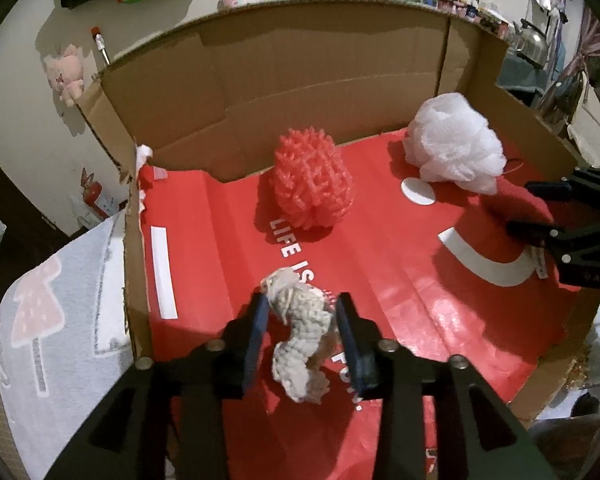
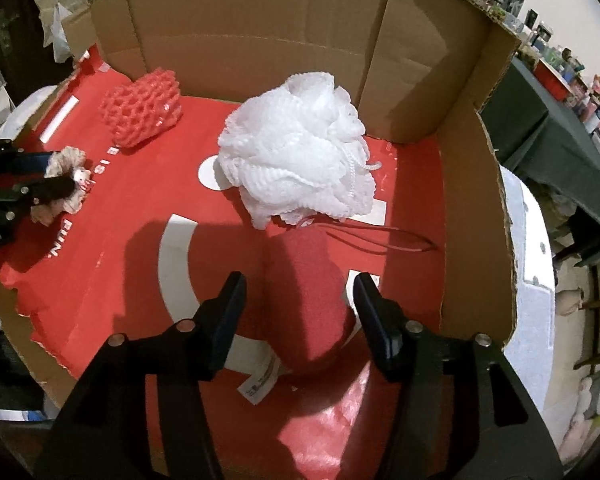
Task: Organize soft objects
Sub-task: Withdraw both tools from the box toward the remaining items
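Between the fingers of the left gripper (image 1: 302,344) a beige knitted scrunchie (image 1: 300,344) is seen. The jaws are parted about it with small gaps at the pads, so it appears released, not squeezed, on the red liner. The right gripper (image 2: 300,320) stands with its jaws fairly wide on either side of a red plush piece (image 2: 312,300) with a white label. Its pads stand clear of the fabric, so nothing is held there.

The placing step is judged to be in hand: both items seem just set down inside the cardboard box (image 2: 472,184). Next, each gripper would need to be lifted straight out so that no yarn or plush is dragged along.

Further in, a red foam net sleeve (image 1: 312,184) lies near the back wall, and a white mesh bath pouf (image 2: 300,148) rests just beyond the plush piece, its cord loop trailing to the side. The box floor is covered with glossy red printed paper (image 1: 400,280). Outside the box, a pale patterned mat (image 1: 60,312), white walls and cluttered shelves can be made out.
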`<state>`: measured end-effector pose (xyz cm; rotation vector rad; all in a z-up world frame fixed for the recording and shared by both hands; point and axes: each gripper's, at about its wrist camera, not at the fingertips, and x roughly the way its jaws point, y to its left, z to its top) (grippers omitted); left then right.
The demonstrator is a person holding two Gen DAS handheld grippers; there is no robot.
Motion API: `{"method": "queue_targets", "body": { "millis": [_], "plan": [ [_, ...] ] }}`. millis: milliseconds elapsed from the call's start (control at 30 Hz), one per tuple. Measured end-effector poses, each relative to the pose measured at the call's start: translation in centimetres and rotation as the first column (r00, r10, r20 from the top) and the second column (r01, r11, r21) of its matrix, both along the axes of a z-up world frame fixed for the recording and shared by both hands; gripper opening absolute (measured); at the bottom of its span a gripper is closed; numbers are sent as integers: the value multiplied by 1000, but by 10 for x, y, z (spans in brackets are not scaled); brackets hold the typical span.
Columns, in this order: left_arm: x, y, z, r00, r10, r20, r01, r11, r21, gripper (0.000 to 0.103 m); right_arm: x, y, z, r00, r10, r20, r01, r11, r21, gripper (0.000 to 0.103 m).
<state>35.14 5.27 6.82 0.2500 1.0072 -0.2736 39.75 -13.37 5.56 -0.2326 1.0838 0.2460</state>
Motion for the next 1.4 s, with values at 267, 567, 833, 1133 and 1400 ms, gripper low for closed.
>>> {"method": "queue_targets", "body": {
  "millis": [267, 567, 833, 1133, 1400],
  "plan": [
    [-32, 4, 33, 993, 0, 120, 8, 998, -70, 75, -24, 6, 32, 997, 8, 80, -9, 1000, 11, 73],
    [-106, 9, 89, 947, 25, 320, 31, 985, -167, 98, -76, 0, 88, 974, -10, 226, -7, 997, 73, 82],
    [-186, 7, 122, 870, 79, 487, 41, 972, -230, 103, -174, 4, 140, 892, -14, 453, -25, 996, 80, 95],
    [-268, 16, 125, 781, 192, 594, 8, 948, -318, 103, -266, 5, 138, 810, -71, 582, -1, 993, 122, 96],
    [-309, 9, 96, 768, 224, 600, -18, 944, -330, 103, -316, 3, 112, 776, -136, 616, 45, 986, 161, 97]
  ]
}}
